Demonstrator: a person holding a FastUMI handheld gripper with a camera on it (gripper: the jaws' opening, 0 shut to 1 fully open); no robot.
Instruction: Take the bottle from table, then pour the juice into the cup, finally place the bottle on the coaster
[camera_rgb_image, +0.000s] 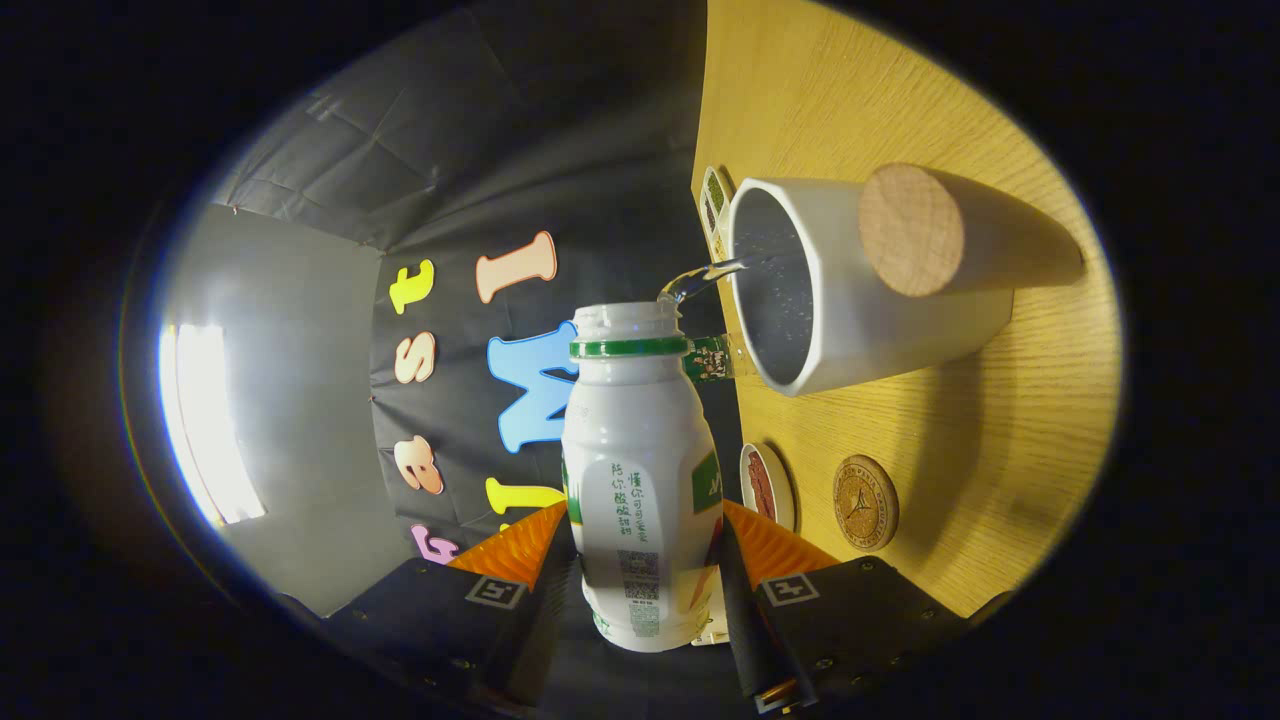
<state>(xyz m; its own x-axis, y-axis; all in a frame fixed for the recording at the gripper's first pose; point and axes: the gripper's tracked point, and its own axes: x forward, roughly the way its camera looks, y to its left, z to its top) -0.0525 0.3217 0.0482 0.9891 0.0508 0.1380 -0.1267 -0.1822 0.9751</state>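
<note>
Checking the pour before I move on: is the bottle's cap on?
No, the bottle, clamped between both fingers, has an open mouth with liquid streaming into the cup.

The wooden table (900, 80) carried a white cup (850, 330) with a round wooden handle near its far edge. A round wooden coaster (865, 502) lay apart from the cup, with a small round dish (768, 485) just beside it.

Wooden table (1000, 440); small circuit board (710, 358) (green) near its edge.

Bright window (205, 420) glare, warm table (960, 440) shadows, fisheye-warped edges, sharp centre.
</note>
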